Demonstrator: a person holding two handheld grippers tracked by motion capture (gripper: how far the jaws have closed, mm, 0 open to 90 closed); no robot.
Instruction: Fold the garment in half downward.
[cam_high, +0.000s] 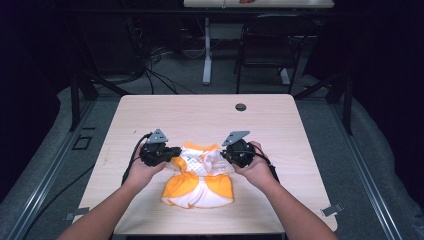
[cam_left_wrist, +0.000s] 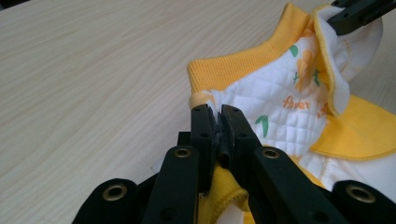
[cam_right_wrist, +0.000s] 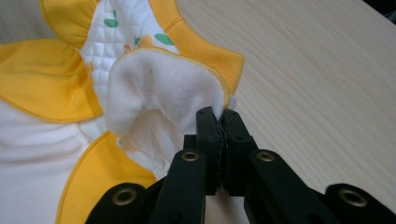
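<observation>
- Garment (cam_high: 200, 181): a small yellow-and-white quilted piece of clothing, lying on the near half of the table (cam_high: 210, 112), right between my two hands.
- My left tongs (cam_high: 172, 152) are pinched tight on the left end of its ribbed yellow top band; in the left gripper view the jaws are narrow, with yellow cloth caught between the pads (cam_left_wrist: 219, 135).
- My right tongs (cam_high: 225, 155) are just as narrow, clamped on the edge of the fleecy white lining at the right end of that band; the right gripper view shows the cloth squeezed between the pads (cam_right_wrist: 219, 128).
- What matters for the next move: the top band runs straight from one pair of tongs to the other, across the table, and the rest of the clothing lies towards me from that line, its yellow panels spread flat on the wood.
- Both hands are equally close, one at each corner, so neither leads.
- On my right side the edge is turned over, lining showing outward; on my left it looks the right way round.
- My judgement: the top edge is gripped for a fold or a lift, and any pull should go along or square to that band, both hands together, or the cloth will skew.
</observation>
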